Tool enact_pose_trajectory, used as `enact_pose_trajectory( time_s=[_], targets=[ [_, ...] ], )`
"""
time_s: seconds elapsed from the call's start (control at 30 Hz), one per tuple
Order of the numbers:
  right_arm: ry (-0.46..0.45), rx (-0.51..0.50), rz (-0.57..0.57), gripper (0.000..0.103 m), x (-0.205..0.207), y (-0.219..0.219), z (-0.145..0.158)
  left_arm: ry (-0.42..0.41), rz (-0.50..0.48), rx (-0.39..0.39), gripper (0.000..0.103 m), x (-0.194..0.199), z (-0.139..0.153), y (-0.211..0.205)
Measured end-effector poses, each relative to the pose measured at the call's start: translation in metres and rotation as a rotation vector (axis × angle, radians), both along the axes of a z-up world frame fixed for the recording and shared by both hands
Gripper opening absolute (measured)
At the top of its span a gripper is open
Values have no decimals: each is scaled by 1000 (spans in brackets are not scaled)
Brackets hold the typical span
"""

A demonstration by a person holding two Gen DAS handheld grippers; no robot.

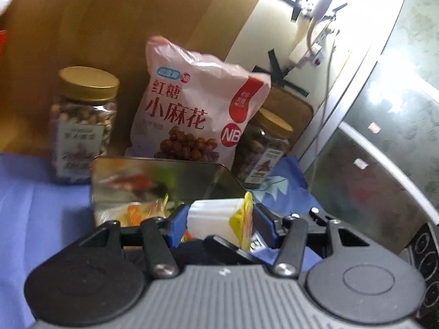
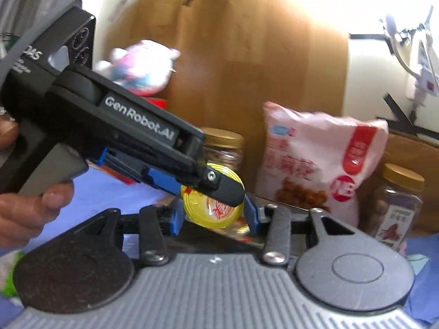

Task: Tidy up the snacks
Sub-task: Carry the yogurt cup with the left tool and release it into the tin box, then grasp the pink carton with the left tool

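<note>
Your left gripper [image 1: 219, 219] pinched a small jelly cup [image 1: 219, 220] between its blue pads. Your right gripper [image 2: 214, 213] squeezed the same cup, yellow lid [image 2: 211, 205] facing you. Beyond the jaws sat a shiny tin [image 1: 164, 181], a pink snack bag [image 1: 192, 109] and two nut jars [image 1: 82, 126].

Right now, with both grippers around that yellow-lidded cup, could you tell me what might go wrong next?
1. Both the left gripper and the right gripper seem to clamp the same small jelly cup; pulling apart could crush it or tear its lid.
2. The metal tin sits just below; a slip might drop the cup outside it.
3. The pink snack bag stands leaning behind, so a forward swing may topple it.
</note>
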State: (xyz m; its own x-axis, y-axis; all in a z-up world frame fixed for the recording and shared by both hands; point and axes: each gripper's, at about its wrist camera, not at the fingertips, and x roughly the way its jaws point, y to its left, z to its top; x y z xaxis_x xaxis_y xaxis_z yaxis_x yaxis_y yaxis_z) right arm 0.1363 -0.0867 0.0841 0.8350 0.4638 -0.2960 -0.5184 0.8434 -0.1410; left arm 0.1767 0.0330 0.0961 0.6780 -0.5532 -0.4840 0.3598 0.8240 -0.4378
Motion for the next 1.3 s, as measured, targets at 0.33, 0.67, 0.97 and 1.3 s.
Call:
enact_pose_trajectory(
  time_s=[0.33, 0.67, 0.97, 1.3],
  targets=[
    [48, 10, -214, 61, 41, -36, -27, 60, 27, 62, 62, 49, -28, -32],
    [120, 157, -99, 61, -35, -78, -24, 3, -34, -24, 70, -33, -15, 6],
    [200, 13, -114, 29, -104, -79, -50, 142, 19, 102, 70, -65, -63, 11],
    [230, -88, -15, 25, -135, -69, -55, 168, -22, 130, 69, -87, -70, -1]
  ],
)
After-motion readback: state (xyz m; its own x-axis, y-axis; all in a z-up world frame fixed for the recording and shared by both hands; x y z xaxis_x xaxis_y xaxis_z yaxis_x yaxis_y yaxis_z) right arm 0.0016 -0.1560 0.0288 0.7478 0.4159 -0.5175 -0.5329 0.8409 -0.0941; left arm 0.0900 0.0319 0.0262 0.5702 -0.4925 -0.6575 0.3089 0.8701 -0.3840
